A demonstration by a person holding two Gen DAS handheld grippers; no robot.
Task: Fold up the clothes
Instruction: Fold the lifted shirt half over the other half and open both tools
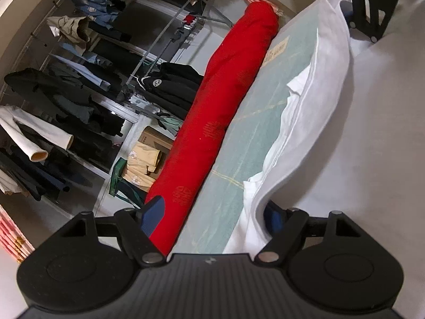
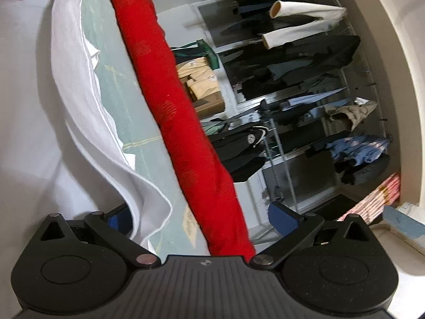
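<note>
Broadly, both wide-spread grippers [image 1: 212, 212] [image 2: 202, 220] flank a crumpled white shirt [image 1: 318, 111] beside a long red fabric roll [image 1: 220, 122].

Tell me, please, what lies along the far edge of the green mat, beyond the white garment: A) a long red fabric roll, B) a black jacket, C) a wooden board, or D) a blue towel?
A: the long red fabric roll runs the length of the green mat on the side opposite the white garment, as both wrist views show.
</note>
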